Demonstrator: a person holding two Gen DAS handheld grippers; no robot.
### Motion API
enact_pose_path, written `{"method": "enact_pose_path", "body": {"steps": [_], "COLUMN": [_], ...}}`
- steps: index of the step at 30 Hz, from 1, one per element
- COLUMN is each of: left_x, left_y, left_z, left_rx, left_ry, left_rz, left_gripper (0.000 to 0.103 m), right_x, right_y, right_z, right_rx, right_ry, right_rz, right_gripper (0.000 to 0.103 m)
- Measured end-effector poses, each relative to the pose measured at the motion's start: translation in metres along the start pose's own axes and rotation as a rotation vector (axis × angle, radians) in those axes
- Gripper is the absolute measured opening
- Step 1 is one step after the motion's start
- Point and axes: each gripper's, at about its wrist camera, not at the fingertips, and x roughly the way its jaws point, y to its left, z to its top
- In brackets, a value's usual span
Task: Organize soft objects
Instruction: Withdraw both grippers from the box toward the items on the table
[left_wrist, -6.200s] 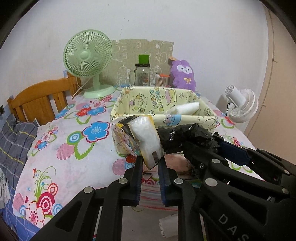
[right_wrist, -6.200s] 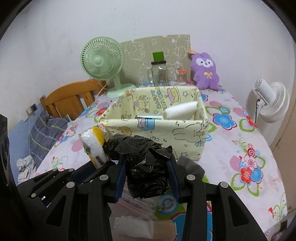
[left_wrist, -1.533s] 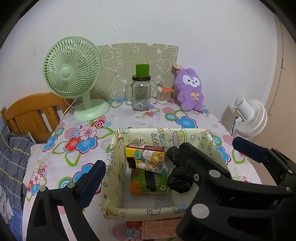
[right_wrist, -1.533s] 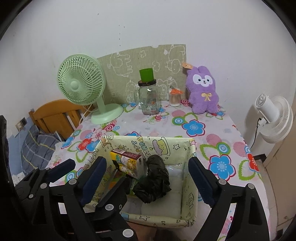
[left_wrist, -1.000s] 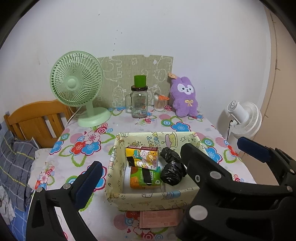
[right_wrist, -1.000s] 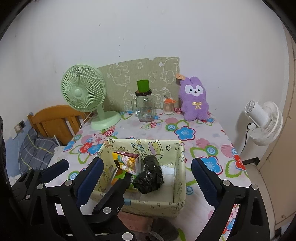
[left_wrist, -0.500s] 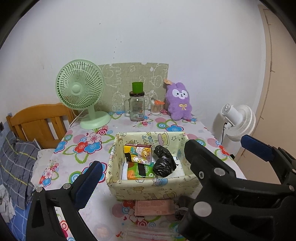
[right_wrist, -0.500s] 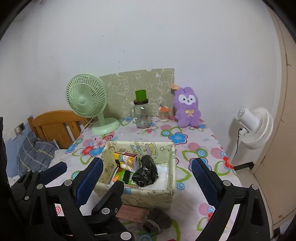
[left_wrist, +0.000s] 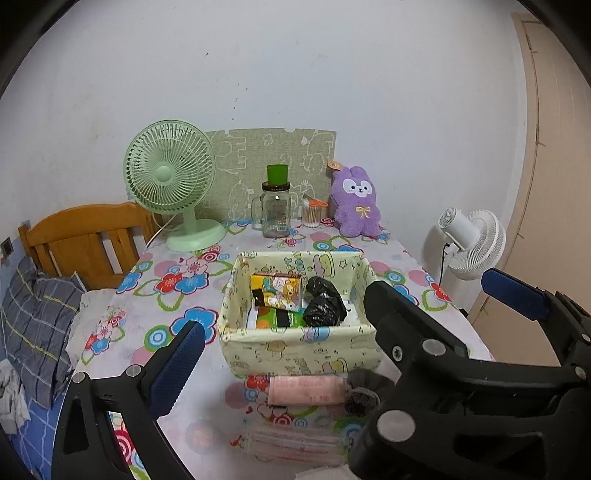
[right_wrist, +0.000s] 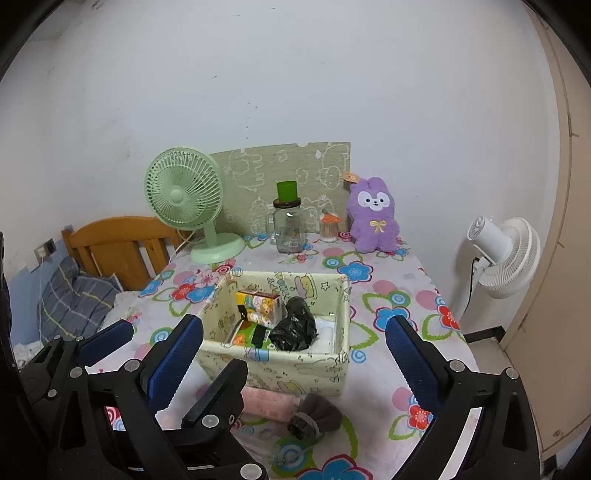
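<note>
A pale yellow fabric basket (left_wrist: 299, 341) (right_wrist: 280, 363) stands mid-table. Inside it lie a crumpled black bag (left_wrist: 323, 302) (right_wrist: 293, 330), a yellow cartoon tissue pack (left_wrist: 275, 290) (right_wrist: 258, 306), an orange-green pack (left_wrist: 275, 317) and a white pack (right_wrist: 325, 332). In front of the basket lie a pink pack (left_wrist: 304, 389) (right_wrist: 266, 400), a grey scrunchie (left_wrist: 364, 389) (right_wrist: 316, 415) and a clear pack (left_wrist: 295, 445). My left gripper (left_wrist: 284, 339) is open and empty, above the near table edge. My right gripper (right_wrist: 291, 354) is open and empty, beside it.
At the back stand a green fan (left_wrist: 173, 184), a glass jar with a green lid (left_wrist: 277, 206), a cotton-swab pot (left_wrist: 312, 214) and a purple plush (left_wrist: 356, 201). A white fan (left_wrist: 472, 238) is right of the table, a wooden headboard (left_wrist: 85, 240) left.
Both grippers dropped the tissue pack and the black bag into the basket, opened wide, and pulled back and up. The items in front of the basket came into view.
</note>
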Motion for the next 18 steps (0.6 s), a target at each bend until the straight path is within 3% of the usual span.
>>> {"method": "enact_pose_path", "body": {"steps": [18], "left_x": [-0.009], "left_y": [0.004], "left_z": [-0.038], "left_rx": [0.002], "left_ry": [0.000], "left_rz": [-0.019], "left_gripper": [0.103], "right_x": [-0.010], "right_y": [0.010], "right_z": [-0.039], "right_rx": [-0.006], "right_ry": [0.004], "right_rz": [0.035], "right_gripper": [0.102]}}
